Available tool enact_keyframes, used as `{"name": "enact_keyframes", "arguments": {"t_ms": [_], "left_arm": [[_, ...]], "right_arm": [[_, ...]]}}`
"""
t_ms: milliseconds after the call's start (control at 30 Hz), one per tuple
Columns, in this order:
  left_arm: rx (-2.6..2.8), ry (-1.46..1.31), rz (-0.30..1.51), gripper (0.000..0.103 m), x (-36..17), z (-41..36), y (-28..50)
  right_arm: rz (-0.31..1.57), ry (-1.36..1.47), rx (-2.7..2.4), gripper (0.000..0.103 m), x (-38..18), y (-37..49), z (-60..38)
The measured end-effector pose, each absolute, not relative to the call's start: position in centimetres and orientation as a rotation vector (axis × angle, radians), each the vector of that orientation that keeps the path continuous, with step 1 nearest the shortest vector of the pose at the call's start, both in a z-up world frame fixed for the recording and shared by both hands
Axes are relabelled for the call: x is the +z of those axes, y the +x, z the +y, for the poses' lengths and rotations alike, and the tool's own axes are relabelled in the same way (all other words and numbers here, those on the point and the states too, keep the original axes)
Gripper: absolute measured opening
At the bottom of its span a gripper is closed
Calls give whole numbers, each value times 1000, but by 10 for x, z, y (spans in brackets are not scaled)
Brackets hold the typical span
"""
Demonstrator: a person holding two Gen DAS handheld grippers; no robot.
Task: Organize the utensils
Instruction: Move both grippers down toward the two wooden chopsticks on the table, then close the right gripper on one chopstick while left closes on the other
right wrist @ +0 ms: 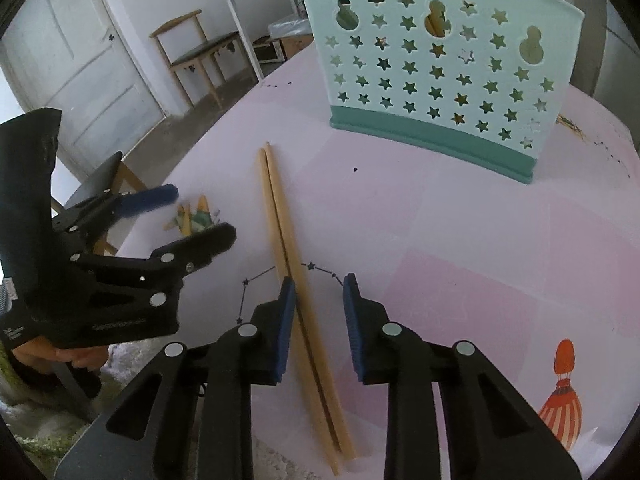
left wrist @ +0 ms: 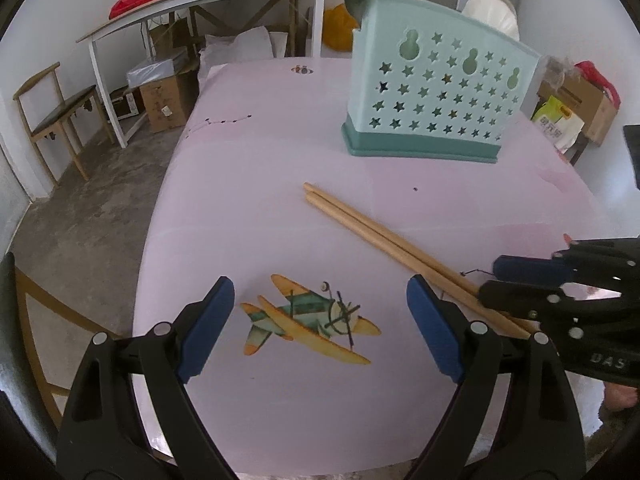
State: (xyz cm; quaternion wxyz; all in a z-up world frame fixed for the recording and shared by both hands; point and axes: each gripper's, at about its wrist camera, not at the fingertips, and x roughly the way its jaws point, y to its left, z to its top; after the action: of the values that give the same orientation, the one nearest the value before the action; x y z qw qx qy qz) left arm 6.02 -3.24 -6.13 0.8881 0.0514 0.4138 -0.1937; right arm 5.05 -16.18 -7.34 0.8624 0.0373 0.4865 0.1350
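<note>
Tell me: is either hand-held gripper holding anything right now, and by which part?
Nothing is held. The right hand-held gripper is open astride the chopsticks on the table; the left hand-held gripper is open over bare tablecloth.

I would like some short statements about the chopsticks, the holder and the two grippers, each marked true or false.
1. The pair of chopsticks lies flat on the table. True.
2. The right gripper is shut on the chopsticks. False: its jaws are open, with the chopsticks lying between them.
3. The left gripper holds a spoon. False: it is open and empty, above the airplane print.
4. The utensil holder stands upright beyond the chopsticks. True.
5. The holder has round holes only. False: most holes are star-shaped.
</note>
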Motion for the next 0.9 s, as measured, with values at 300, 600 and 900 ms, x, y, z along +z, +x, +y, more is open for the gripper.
{"name": "enact_keyframes", "arguments": {"t_ms": [300,600,900], "left_arm": [[-522,3,852,67,-53,-39,55],[-546,55,939,45,-58,-77,54],[-509,180,936,45,-60,-106,37]], "right_arm": [[1009,41,205,13,-74,55,-165],[1010,71,65,12,-76,44,-190],[1019,175,15,9,-78,20,-221]]}}
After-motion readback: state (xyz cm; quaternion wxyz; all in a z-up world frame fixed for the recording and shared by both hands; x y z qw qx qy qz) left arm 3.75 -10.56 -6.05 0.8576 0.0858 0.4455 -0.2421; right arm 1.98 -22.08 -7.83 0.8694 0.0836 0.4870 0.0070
